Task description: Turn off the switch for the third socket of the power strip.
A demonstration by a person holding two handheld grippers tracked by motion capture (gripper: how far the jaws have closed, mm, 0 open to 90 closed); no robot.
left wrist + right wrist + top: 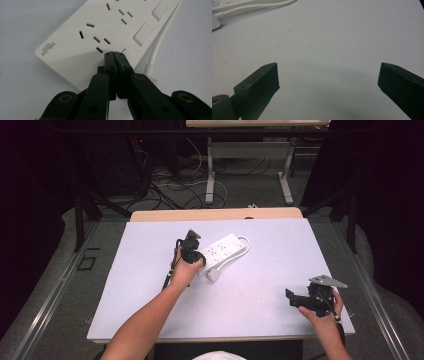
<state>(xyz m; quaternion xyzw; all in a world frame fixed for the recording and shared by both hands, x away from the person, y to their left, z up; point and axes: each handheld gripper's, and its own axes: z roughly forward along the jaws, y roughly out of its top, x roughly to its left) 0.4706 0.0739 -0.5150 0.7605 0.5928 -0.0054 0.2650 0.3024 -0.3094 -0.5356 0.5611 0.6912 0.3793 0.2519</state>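
Power strip (223,249) lies on a pale mat (150,295) covering the wooden table (165,215).

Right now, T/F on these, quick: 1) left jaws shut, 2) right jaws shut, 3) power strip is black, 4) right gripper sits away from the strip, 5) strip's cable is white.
1) The left gripper has its jaws shut, tips over the power strip: true.
2) The right gripper has its jaws shut: false, they stand wide apart with nothing between them.
3) Power strip is black: false, it is white.
4) Right gripper is apart from the strip: true, near the table's right front corner.
5) The cable is white: true.
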